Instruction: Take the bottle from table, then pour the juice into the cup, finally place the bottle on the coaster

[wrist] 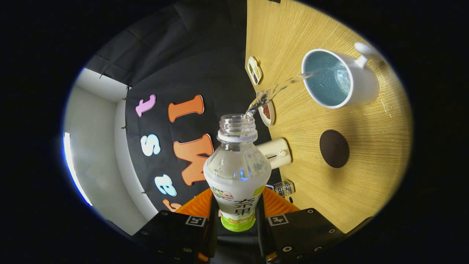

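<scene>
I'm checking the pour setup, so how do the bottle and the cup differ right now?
The bottle is clear plastic with a label; the cup is opaque white, blue inside, with a handle. The bottle is clamped between the fingers of the gripper and tipped, while the cup stands on the table. Liquid leaves the bottle; the cup receives it. Both are open-topped.

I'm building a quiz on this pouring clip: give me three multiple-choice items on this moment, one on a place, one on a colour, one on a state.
1. Where does the stream of liquid land?
A. on the coaster
B. in the cup
C. on the table

2. What colour is the inside of the cup?
A. blue
B. red
C. black

3. How does the gripper stand?
A. open, away from the bottle
B. shut on the bottle
C. shut on the cup handle

Answers: 1 B, the stream from the bottle reaches over the cup's rim. 2 A, its inner wall is light blue. 3 B, both fingers press the bottle's lower body, and the dark coaster lies bare.
</scene>
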Motion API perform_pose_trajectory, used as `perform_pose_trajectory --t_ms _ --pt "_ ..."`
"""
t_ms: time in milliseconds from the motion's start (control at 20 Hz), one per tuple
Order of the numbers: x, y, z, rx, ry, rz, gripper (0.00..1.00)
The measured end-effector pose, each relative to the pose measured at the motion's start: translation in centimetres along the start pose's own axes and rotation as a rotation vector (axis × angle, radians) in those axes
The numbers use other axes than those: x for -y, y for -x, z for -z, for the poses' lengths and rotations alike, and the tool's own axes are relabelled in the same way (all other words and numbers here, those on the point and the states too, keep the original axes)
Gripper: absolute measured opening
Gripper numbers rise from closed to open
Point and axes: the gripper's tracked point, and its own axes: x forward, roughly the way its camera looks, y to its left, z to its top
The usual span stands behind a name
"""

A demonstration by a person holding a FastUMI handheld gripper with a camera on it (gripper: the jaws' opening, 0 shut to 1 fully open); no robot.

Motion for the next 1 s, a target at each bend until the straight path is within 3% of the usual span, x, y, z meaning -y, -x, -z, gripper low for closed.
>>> perform_pose_trajectory --t_ms 1000 --pt "-0.77 -0.02 -0.88 0.021 -0.076 0.002 0.46"
